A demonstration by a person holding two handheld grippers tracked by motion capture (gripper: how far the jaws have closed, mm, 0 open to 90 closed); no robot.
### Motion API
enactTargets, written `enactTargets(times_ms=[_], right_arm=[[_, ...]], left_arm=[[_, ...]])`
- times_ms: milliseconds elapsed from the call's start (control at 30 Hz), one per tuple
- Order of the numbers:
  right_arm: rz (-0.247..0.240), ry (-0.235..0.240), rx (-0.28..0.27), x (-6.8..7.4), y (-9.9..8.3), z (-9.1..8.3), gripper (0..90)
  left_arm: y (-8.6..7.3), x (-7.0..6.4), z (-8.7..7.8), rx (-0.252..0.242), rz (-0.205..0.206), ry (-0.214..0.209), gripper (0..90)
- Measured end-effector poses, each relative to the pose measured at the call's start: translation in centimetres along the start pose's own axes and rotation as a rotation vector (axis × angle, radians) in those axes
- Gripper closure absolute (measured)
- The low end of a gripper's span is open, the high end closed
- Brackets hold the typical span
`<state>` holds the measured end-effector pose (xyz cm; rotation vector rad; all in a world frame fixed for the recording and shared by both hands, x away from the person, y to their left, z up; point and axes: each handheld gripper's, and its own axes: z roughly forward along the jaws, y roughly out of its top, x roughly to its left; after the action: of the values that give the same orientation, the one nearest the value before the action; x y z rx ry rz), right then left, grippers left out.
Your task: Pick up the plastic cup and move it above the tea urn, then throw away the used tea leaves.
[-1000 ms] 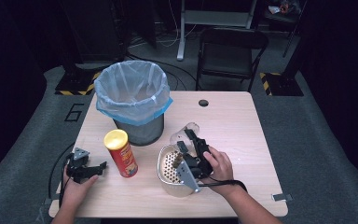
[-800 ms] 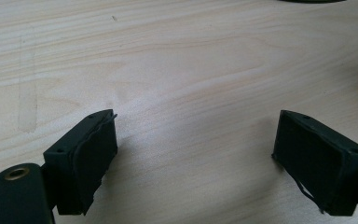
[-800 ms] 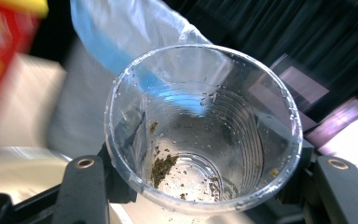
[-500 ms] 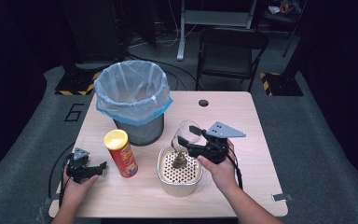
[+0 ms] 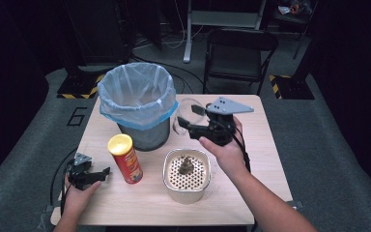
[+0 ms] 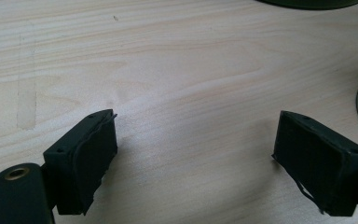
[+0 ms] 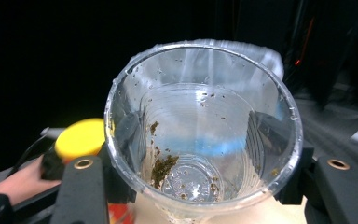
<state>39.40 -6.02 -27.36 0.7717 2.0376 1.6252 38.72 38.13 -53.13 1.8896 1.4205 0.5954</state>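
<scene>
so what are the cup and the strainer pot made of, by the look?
Cup: clear thin plastic; see-through, ribbed, glossy, brown residue inside. Strainer pot: probably metal, dull silvery wall; its perforated insert looks cream, material unclear.

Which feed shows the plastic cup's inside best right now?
The right gripper view: the clear plastic cup faces the camera open-mouthed, brown residue visible inside. The high view shows it small and sideways in the right tool.
</scene>
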Motion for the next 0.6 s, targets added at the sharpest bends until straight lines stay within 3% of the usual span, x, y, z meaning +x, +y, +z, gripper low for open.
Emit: enactTargets(times_ms=[33,133,233,467,600], right_arm=[[0.0,0.0,0.0,0.0,0.0,0.0,37.8],[-0.062,-0.034,-0.016,0.1,2.8,1.2,37.4],[-0.078,-0.053,-0.009,-0.1,4.2,2.3,37.2],[-0.042,-0.054,0.005,-1.1,6.4,4.6,36.0],[-0.025,-0.037,0.009,-1.7,7.6,6.9,35.7]], left_arm=[[0.0,0.0,0.0,0.0,0.0,0.0,13.0],[0.0,-0.1,0.0,0.01,0.009,0.001,12.8],[-0.1,-0.3,0.0,0.004,0.025,0.003,12.4],[-0.1,-0.3,0.0,0.008,0.025,-0.002,12.2],[-0.1,-0.3,-0.1,0.018,0.037,-0.007,12.1]])
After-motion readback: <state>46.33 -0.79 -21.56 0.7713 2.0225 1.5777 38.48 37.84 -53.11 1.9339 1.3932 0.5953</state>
